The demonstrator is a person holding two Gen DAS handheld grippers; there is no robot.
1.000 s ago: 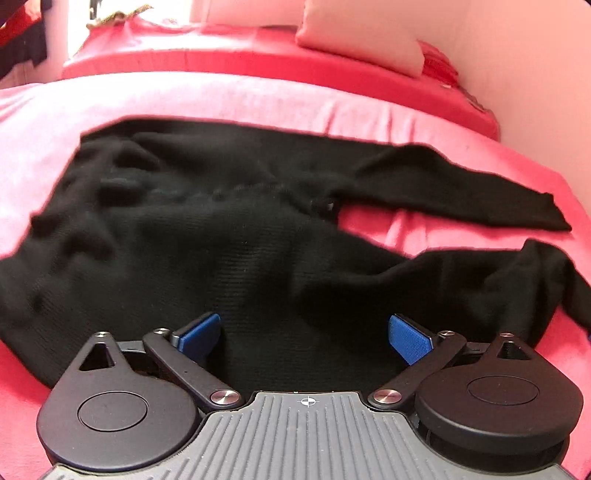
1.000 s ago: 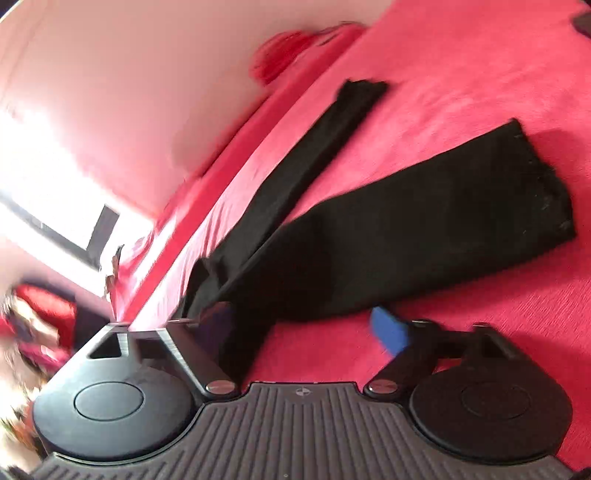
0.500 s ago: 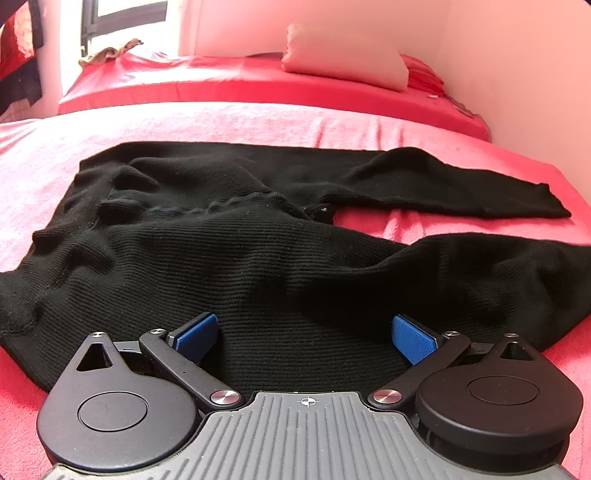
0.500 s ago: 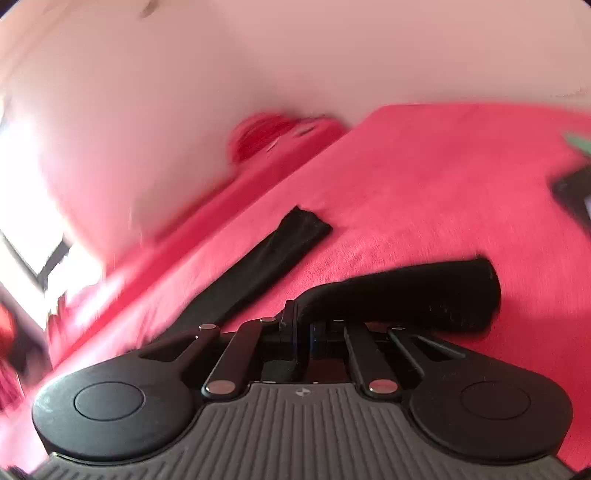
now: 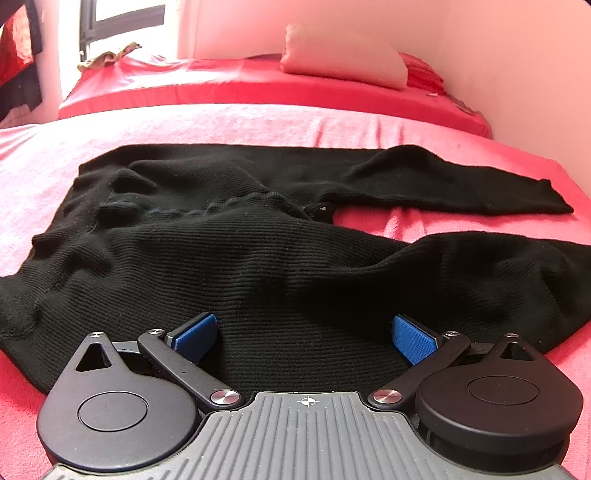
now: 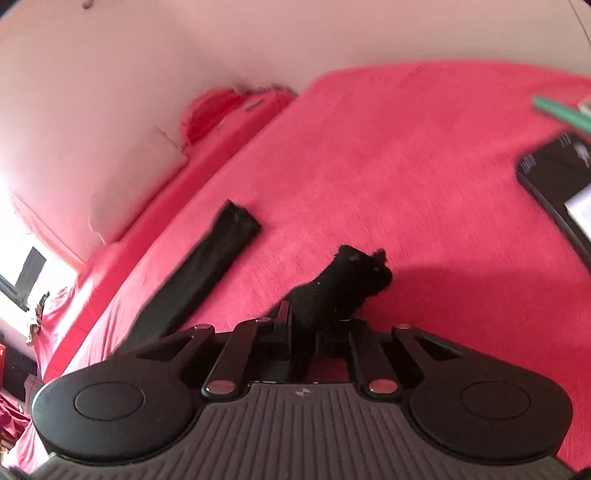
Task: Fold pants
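Observation:
Black knit pants lie spread on a red bed cover, waist at the left, two legs running right. My left gripper is open, its blue pads low over the near side of the pants, holding nothing. My right gripper is shut on the near pant leg's end and holds it lifted off the cover. The far leg lies flat on the bed to the left in the right wrist view.
A pale pillow lies at the back by the wall. A second red mattress is behind. A dark phone or tablet and a green object lie on the cover at the right. A window is at the far left.
My right gripper closed on the near pant leg's end and lifted it; the view swung toward the wall. My left gripper stayed open and lowered slightly toward the pants.

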